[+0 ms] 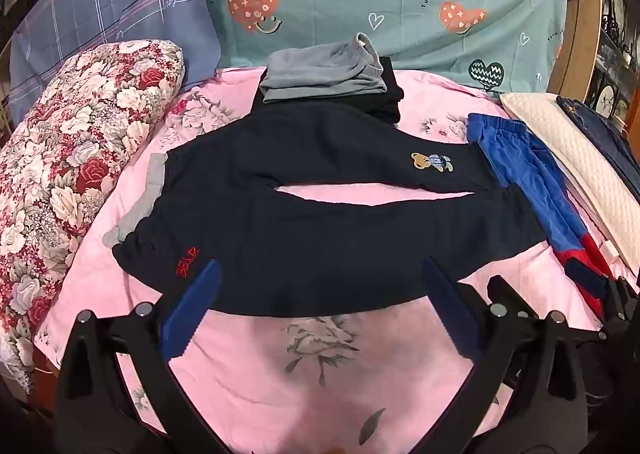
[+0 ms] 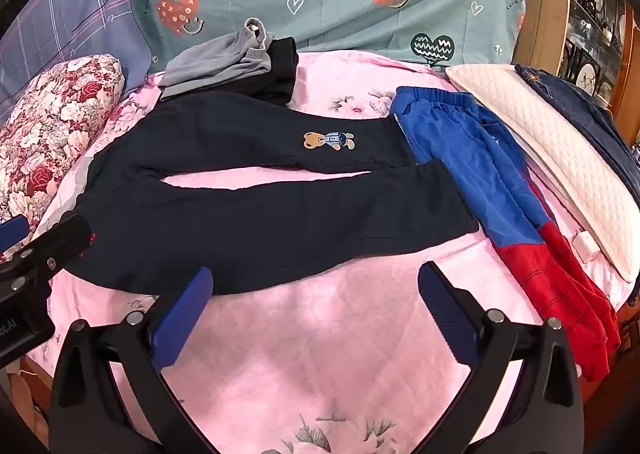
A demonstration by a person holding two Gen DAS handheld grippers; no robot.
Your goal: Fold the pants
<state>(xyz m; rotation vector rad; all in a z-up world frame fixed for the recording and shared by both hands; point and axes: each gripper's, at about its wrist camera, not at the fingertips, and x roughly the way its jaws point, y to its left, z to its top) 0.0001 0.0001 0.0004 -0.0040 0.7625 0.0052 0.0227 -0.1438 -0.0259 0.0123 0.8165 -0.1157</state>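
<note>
Pants, dark navy cotton with bear patch (image 1: 304, 213), flat, unfolded on pink floral bed sheet (image 1: 280, 374) — folding not begun. Left claw (image 1: 320, 274) and right claw (image 2: 316, 282) both spread wide, empty, at lower frame. Next — pinch near leg edge.

One dark pants (image 1: 320, 221) laid flat, two legs seen, one bear patch (image 1: 433, 161). One folded stack (image 1: 332, 81) counted: grey piece on black piece. One blue-red pants (image 2: 500, 189). One white pad (image 2: 560, 157). One floral pillow (image 1: 76, 157). Two grippers seen: left gripper (image 1: 320, 294), right gripper (image 2: 316, 294).
</note>
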